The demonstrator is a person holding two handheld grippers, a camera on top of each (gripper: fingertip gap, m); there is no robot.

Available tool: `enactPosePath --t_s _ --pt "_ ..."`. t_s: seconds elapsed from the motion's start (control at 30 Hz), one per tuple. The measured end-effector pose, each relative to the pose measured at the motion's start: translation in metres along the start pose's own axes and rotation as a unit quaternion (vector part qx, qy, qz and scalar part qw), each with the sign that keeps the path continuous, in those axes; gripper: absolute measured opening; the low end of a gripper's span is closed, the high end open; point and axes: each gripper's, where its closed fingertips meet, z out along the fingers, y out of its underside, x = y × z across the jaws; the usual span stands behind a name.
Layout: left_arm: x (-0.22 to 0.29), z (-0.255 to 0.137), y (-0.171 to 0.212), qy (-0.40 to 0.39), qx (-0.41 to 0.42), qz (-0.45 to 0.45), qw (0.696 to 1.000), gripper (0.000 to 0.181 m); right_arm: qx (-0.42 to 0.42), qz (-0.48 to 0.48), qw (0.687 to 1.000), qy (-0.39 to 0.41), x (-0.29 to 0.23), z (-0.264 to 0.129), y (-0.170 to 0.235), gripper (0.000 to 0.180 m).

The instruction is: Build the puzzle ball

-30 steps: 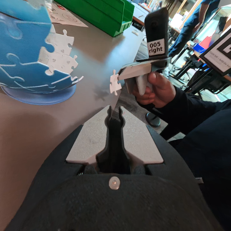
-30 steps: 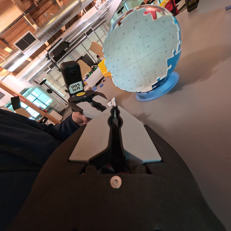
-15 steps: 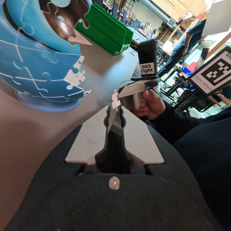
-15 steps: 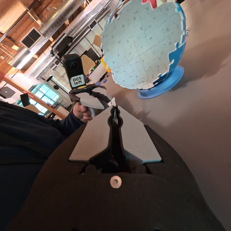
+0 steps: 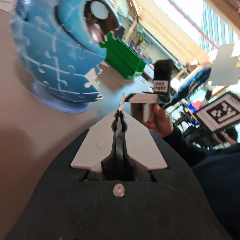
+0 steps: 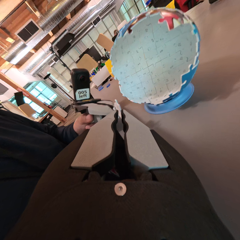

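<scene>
— Left gripper (image 5: 120, 112)?
— Nearly closed, pinching the white puzzle piece (image 5: 122, 102) by its lower edge.
— Right gripper (image 6: 119, 112)?
— Nearly closed on the same piece, tip to tip.
— Puzzle ball (image 6: 153, 61)?
— Just beyond both tips, on its blue stand (image 6: 170, 102), unfinished.

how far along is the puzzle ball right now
Mostly built: the puzzle ball sits on its blue stand with most of its shell joined. In hand: one white puzzle piece, pinched between the left gripper and right gripper, apparently mid handover. Left: that piece isn't fitted, and open gaps remain near the top, where the hollow inside shows.
</scene>
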Motion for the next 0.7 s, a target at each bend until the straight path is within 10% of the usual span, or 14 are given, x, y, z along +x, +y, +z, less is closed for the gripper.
enactPosePath --t_s 0.23,0.7 --pt "-0.005 -0.003 0.006 -0.019 0.036 -0.039 0.998 0.000 -0.036 -0.153 0.983 0.095 0.002 -0.006 0.006 0.009" --pt "0.018 -0.009 0.006 0.048 0.077 -0.088 0.992 0.000 0.003 -0.004 1.000 -0.017 -0.017 0.001 0.002 0.000"
